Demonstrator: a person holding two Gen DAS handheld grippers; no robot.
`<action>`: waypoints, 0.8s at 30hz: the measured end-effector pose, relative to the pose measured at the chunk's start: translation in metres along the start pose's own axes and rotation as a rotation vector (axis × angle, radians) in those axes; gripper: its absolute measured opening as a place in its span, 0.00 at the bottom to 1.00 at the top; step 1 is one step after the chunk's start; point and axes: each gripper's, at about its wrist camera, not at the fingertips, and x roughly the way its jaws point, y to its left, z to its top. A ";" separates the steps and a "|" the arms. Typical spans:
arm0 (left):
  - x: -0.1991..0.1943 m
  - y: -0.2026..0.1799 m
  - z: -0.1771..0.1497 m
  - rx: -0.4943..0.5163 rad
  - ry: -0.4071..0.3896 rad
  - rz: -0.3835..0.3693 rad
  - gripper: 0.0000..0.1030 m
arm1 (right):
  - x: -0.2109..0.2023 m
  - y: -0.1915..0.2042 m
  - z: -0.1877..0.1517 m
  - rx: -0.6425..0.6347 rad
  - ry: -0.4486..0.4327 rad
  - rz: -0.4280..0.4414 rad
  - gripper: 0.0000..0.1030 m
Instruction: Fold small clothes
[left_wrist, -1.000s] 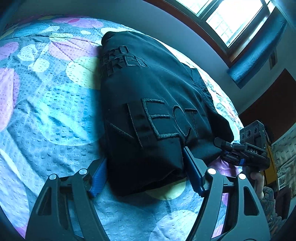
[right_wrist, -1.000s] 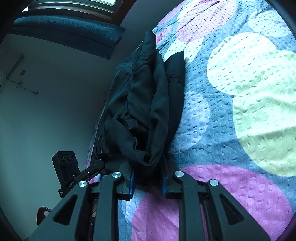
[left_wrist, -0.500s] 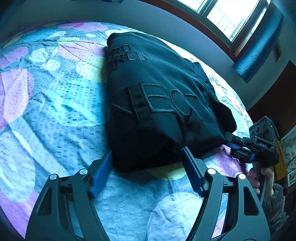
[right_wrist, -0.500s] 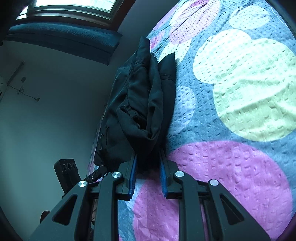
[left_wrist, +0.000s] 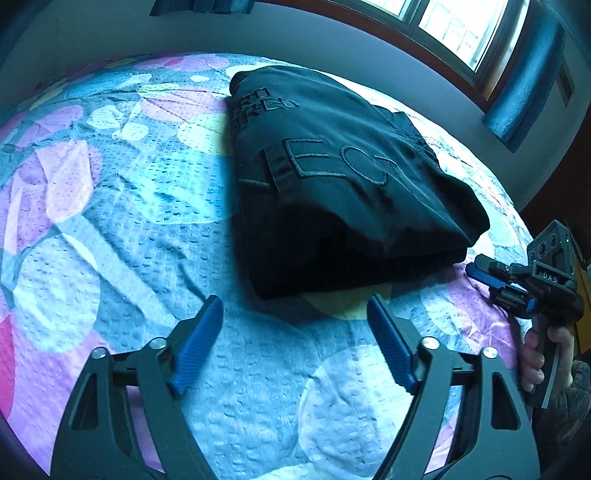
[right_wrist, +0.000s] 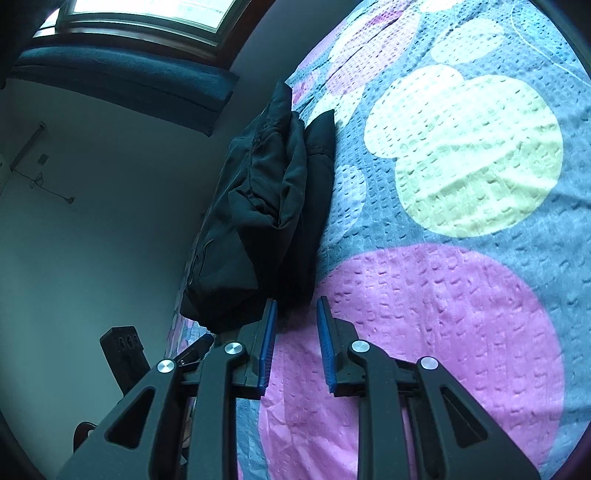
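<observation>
blue-padded left gripper (left_wrist: 295, 314) at frame bottom has just been opening, wide and empty. the right gripper (right_wrist: 294, 308) stands narrow, gripping nothing. the folded black embroidered garment (left_wrist: 332, 177) lies mid-frame on the dotted quilted bedspread (left_wrist: 110, 221).

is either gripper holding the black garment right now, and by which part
Nothing is held. The left gripper, whose jaws have just been opening, and the right gripper both sit clear of the folded black garment.

Bed (left_wrist: 110, 229) covered by a textured spread with pink, yellow and pale circles. Plain pale wall (right_wrist: 92, 221) behind. Window (left_wrist: 454, 26), wood-framed, admits bright daylight. Dark blue curtain (left_wrist: 517, 103) hangs beside it.
</observation>
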 end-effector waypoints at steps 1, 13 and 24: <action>-0.002 -0.003 -0.002 0.007 -0.002 0.022 0.85 | -0.002 0.002 -0.004 -0.009 -0.005 -0.021 0.22; -0.005 -0.007 -0.012 -0.025 0.013 0.172 0.95 | 0.004 0.059 -0.043 -0.286 -0.005 -0.244 0.80; -0.015 -0.025 -0.019 0.017 -0.020 0.283 0.95 | 0.004 0.068 -0.046 -0.319 -0.041 -0.457 0.81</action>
